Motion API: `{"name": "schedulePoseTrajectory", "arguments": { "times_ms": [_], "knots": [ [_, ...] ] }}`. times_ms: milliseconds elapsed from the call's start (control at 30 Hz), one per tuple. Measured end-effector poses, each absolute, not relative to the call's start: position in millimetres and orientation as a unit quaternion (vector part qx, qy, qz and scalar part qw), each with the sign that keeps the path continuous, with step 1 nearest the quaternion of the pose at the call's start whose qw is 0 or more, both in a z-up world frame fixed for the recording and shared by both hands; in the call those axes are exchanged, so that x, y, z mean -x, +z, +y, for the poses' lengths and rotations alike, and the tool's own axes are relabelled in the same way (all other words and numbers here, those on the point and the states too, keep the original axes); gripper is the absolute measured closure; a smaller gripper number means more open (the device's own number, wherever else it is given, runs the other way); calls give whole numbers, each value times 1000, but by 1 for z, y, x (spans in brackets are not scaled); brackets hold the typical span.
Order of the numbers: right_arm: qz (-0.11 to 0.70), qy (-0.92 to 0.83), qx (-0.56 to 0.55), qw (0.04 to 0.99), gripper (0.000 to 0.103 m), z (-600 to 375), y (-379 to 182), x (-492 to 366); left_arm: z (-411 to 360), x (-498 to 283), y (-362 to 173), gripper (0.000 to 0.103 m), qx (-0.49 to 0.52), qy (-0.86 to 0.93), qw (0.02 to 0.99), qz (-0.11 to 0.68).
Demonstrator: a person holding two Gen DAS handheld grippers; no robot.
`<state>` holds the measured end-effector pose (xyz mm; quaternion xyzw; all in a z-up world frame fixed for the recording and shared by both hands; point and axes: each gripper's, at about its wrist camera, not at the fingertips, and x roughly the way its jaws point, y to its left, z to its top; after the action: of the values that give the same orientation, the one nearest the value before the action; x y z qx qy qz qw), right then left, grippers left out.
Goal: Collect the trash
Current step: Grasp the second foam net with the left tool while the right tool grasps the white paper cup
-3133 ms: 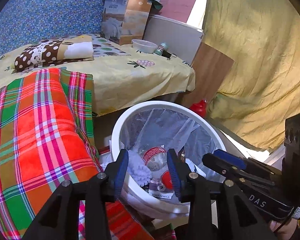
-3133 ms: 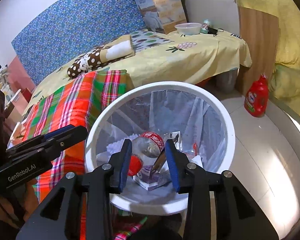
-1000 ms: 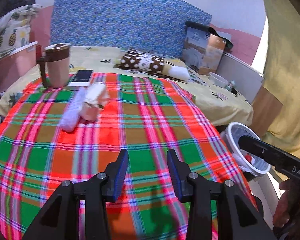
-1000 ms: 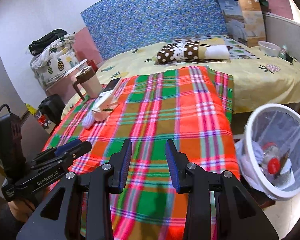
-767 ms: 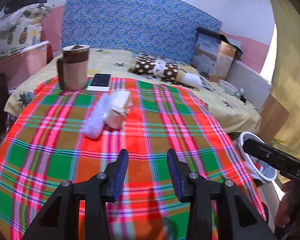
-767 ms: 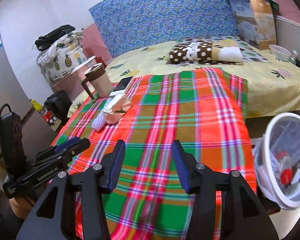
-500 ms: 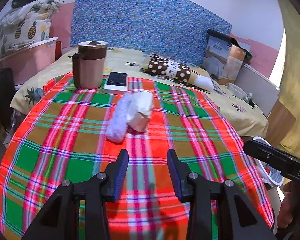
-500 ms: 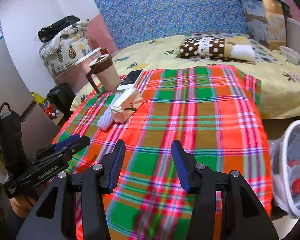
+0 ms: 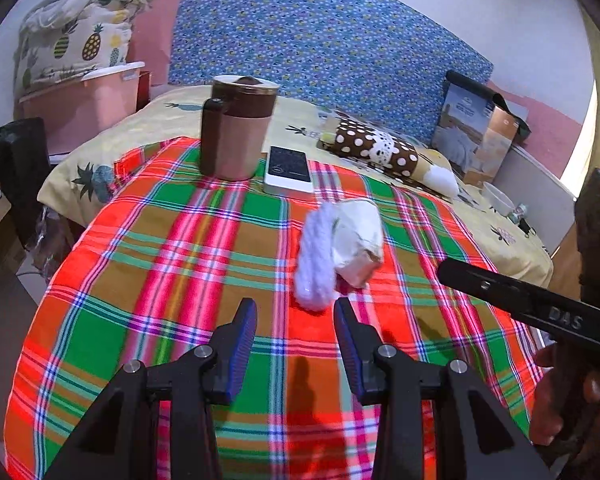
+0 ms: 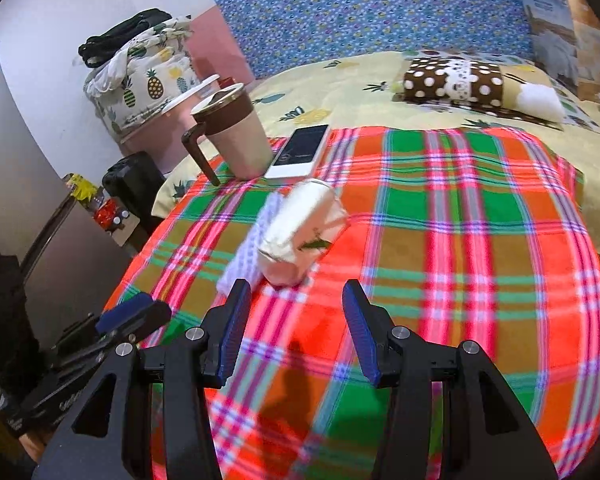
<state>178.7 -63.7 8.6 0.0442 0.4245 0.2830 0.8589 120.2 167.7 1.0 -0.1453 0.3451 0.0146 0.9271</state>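
A crumpled white carton lies on its side on the plaid blanket, with a pale lilac foam net against its left side. My left gripper hovers just short of the net, open, with nothing between its blue pads. The same carton and net lie just ahead of my right gripper, which is open and empty too. The right gripper's finger shows at the right of the left wrist view. The left gripper shows low on the left of the right wrist view.
A brown-and-pink mug and a white phone sit behind the trash. A dotted pillow and a cardboard box lie further back. A pink tub and a black bag stand beyond the bed's left edge.
Both grippers swung away from the white bin and travelled left across the plaid blanket to the carton and net. The bin has left both views. The right jaws stand wider than before.
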Motion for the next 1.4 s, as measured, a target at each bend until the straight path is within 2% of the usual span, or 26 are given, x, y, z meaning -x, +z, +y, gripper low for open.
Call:
{"name": "schedulePoseTrajectory", "arguments": {
  "times_ms": [567,600,633,933,1100,1400],
  "knots": [
    [462,271,-63,842,53,-35,-21,-214,193,-134,-13,63,174,19,918,355],
    [463,271,-64,842,61,-35,-21,-214,192,-136,-13,63,174,17,918,356],
    [462,270,-62,842,65,-36,-21,-214,192,-138,-14,63,174,16,917,358],
    [447,264,-65,852,66,-65,-10,-208,169,-167,-13,63,168,-9,913,371],
    [442,259,-71,856,66,-85,-9,-203,146,-184,-15,52,157,-27,910,383],
    [438,251,-101,857,66,-119,-10,-201,110,-220,-27,51,134,-17,901,412]
  ]
}}
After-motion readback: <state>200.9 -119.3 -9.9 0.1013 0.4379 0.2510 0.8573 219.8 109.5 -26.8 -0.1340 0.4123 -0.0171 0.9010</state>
